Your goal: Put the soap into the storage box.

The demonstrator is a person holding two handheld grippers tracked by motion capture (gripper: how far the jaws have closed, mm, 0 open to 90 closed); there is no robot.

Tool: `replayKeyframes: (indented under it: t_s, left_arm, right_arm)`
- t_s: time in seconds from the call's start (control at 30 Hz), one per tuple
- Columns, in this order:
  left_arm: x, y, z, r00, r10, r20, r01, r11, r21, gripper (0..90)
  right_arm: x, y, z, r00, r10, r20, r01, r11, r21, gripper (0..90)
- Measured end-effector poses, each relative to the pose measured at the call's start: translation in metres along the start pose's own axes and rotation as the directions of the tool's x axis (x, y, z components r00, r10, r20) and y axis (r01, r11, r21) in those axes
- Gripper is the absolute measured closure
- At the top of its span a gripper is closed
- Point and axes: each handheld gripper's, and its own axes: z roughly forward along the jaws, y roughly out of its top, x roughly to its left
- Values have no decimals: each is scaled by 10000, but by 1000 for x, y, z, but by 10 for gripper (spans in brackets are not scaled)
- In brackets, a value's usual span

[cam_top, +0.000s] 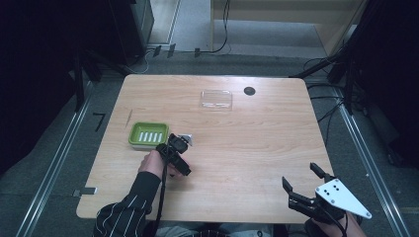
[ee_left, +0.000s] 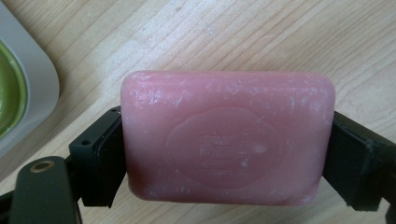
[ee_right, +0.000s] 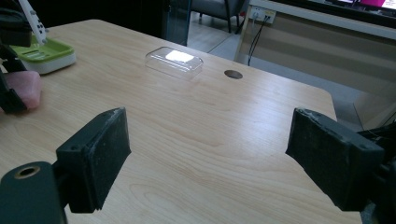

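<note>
While the left gripper is clamping the soap beside the dish, seemingly just above the table, the right gripper is idling open.

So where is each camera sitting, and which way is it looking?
High view: above the person's side, looking forward and down on the table; a striped sleeve, the left gripper and right gripper show.
Left gripper view: rides the left gripper, looking down its jaws at the pink soap they squeeze, green soap dish beside.
Right gripper view: rides the right gripper, looking low across the table past its open jaws.
Shared: the high and right gripper views both show the clear lid and the dish.
</note>
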Motion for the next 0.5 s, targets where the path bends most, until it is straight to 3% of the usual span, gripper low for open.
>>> replayKeyframes:
  t_s: [0.5]
  left_arm:
    - [8, -12, -9, 9999, -156, 38, 156, 9998, -90, 136]
  right_arm:
    - [0, 0, 0, 10000, 1, -5, -1, 10000, -7, 136]
